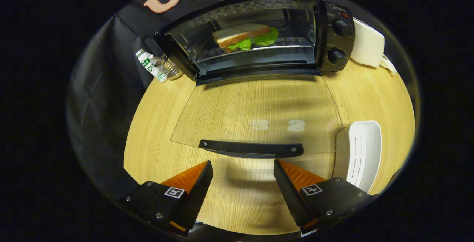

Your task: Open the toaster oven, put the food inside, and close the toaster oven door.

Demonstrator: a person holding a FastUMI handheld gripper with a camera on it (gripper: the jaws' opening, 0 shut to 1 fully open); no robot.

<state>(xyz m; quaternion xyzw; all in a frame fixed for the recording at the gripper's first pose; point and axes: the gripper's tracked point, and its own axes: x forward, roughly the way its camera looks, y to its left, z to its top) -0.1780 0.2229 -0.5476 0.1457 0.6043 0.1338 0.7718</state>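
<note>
Sandwich (244, 36) rests on the rack inside the oven (259, 34), whose glass door (255, 116) lies fully lowered with its handle (251, 148) just ahead of the gripper (242, 188), fingers spread and empty, so only closing remains.

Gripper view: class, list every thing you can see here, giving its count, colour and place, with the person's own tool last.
Toaster oven: one, black, at the back of the table, door open.
Oven door: one, clear glass, lying flat toward the gripper, black handle just ahead of the fingers.
Sandwich: one, white bread with green lettuce, on the rack inside the oven.
Bottle: one, clear with a green-and-white label, lying left of the oven.
Tray: one, white, on the table right of the door.
White box: one, right of the oven.
Table: one, light wood.
Gripper: one, fingers open, holding nothing.
</note>
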